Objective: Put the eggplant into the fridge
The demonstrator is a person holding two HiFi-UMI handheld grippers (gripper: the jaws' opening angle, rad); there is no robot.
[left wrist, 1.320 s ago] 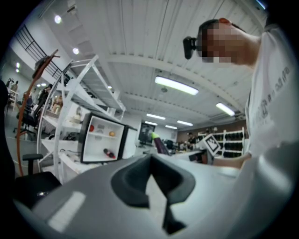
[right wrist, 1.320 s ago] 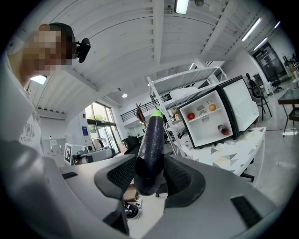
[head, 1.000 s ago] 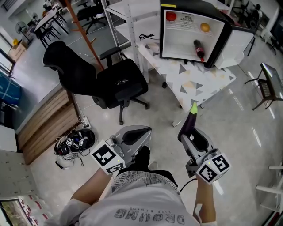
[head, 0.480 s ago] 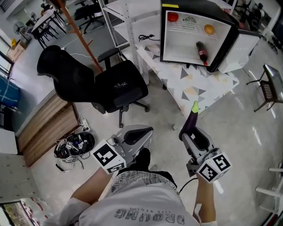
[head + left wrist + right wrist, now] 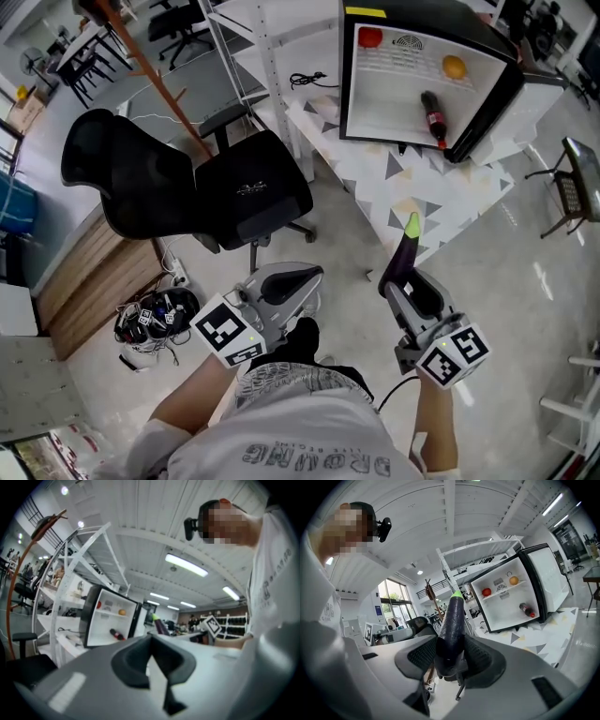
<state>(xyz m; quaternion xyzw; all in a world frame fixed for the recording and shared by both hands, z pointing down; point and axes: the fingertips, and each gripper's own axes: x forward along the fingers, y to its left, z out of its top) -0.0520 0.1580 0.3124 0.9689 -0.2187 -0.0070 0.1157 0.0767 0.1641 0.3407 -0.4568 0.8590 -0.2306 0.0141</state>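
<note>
Below the head camera, the right gripper (image 5: pixel 405 274) is holding the eggplant (image 5: pixel 401 259) well short of the patterned bench (image 5: pixel 450 199), where the open fridge (image 5: pixel 389 94) is standing with a bottle (image 5: pixel 433 116) inside. The left gripper (image 5: pixel 298 278) is hovering near a black office chair (image 5: pixel 246 192). Left gripper view: the jaws are resting pressed together, nothing between them; right gripper view: the jaws are pinching the eggplant's lower end, its green tip pointing away toward the fridge.
</note>
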